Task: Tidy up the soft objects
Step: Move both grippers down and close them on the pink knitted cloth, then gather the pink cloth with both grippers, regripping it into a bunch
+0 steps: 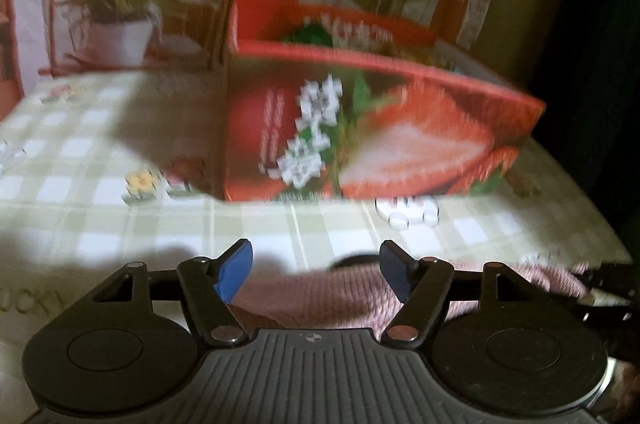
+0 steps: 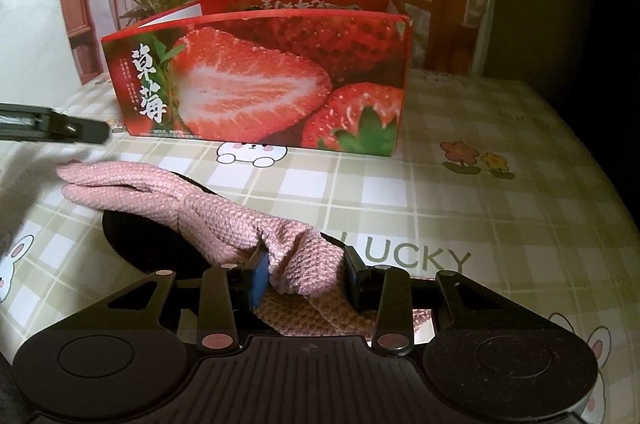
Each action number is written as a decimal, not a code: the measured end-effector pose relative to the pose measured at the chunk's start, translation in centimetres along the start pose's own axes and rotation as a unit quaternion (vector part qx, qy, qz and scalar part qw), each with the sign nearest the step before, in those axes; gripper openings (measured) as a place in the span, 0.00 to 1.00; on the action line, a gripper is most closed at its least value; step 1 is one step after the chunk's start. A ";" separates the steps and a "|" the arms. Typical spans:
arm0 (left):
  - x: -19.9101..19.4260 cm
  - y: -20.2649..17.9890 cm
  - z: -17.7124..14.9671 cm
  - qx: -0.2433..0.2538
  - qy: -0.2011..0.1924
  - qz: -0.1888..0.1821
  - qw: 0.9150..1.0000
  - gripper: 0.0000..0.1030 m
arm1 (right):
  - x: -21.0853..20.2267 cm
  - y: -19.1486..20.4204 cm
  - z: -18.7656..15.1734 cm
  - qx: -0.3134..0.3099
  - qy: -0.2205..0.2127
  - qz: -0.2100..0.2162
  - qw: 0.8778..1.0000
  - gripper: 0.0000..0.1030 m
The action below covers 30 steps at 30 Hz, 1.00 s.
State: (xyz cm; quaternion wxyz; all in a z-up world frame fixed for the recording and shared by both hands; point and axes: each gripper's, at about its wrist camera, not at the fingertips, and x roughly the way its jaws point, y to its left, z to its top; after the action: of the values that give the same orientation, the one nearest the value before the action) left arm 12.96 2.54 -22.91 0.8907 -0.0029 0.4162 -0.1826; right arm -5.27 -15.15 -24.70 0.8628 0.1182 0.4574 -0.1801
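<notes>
A pink knitted cloth [image 2: 168, 196] lies stretched across the checked tablecloth. My right gripper [image 2: 306, 274] is shut on the cloth's bunched near end, and the fabric bulges between the two pads. The cloth's far end reaches left, under a dark finger of my left gripper [image 2: 72, 126], which hovers just above it. In the blurred left wrist view my left gripper [image 1: 315, 270] stands open, its blue pads wide apart, with the pink cloth [image 1: 320, 298] lying below and between them, not pressed. Behind it stands a red strawberry-printed box [image 2: 256, 80], open at the top.
The box [image 1: 380, 140] holds something green [image 1: 310, 34] inside. The table [image 2: 500, 224] has a checked cloth with cartoon prints and drops off at its right edge. A dark shadow [image 2: 136, 236] lies under the cloth. A picture backdrop with plants and a chair stands behind.
</notes>
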 end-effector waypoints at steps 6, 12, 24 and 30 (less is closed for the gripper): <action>0.3 0.2 -1.8 -0.011 0.023 -0.007 1.000 0.70 | 0.4 0.0 -0.2 -0.007 -0.007 0.001 1.000 0.36; -0.1 0.1 -2.5 -0.012 0.025 -0.002 1.000 0.71 | 0.3 -0.2 -0.2 0.001 -0.012 0.001 1.000 0.39; -1.3 -0.4 -3.9 -0.017 0.018 0.008 1.000 0.71 | -0.2 -1.7 -0.6 0.046 -0.027 0.027 0.998 0.41; -1.4 -0.7 -3.9 -0.018 0.023 0.014 0.999 0.72 | -0.5 -2.2 -1.1 0.055 -0.036 0.043 0.997 0.36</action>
State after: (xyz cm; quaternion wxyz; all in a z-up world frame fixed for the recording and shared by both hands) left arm 8.99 2.89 -24.33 0.8833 -0.0090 0.4397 -0.1623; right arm -7.34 -16.66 -24.97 0.8780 0.1788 0.4095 -0.1718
